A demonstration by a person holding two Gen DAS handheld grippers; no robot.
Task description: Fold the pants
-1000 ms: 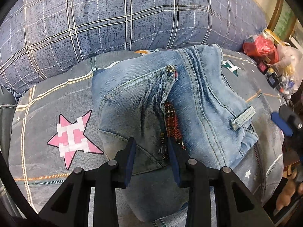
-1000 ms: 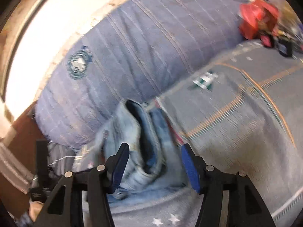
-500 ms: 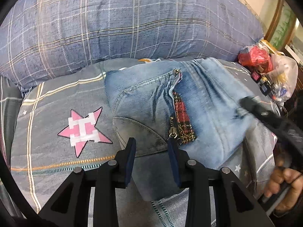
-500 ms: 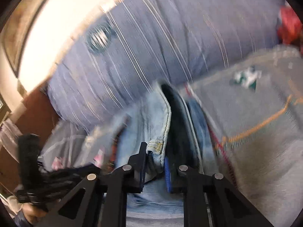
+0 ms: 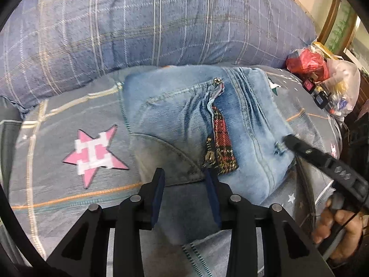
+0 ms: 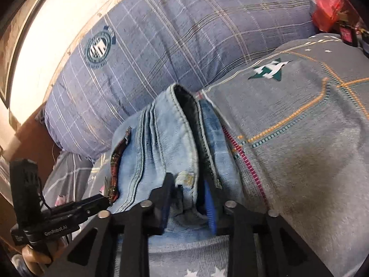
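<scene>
The jeans (image 5: 175, 115) are pale washed blue, darker along the seams, with a red and green tartan lining (image 5: 222, 145) at the fly. The bedspread (image 5: 57, 194) under them is grey with orange stitched lines, a pink-and-white star (image 5: 94, 152) and a green-and-white star (image 6: 268, 69). The pillow (image 5: 138, 23) is blue-grey plaid with white lines. A bag (image 5: 306, 63) is red

Faded, stitched denim pants (image 5: 184, 120) lie on a matt, fuzzy cloth bedspread (image 5: 69, 106) beside a woven plaid pillow (image 5: 138, 23).
</scene>
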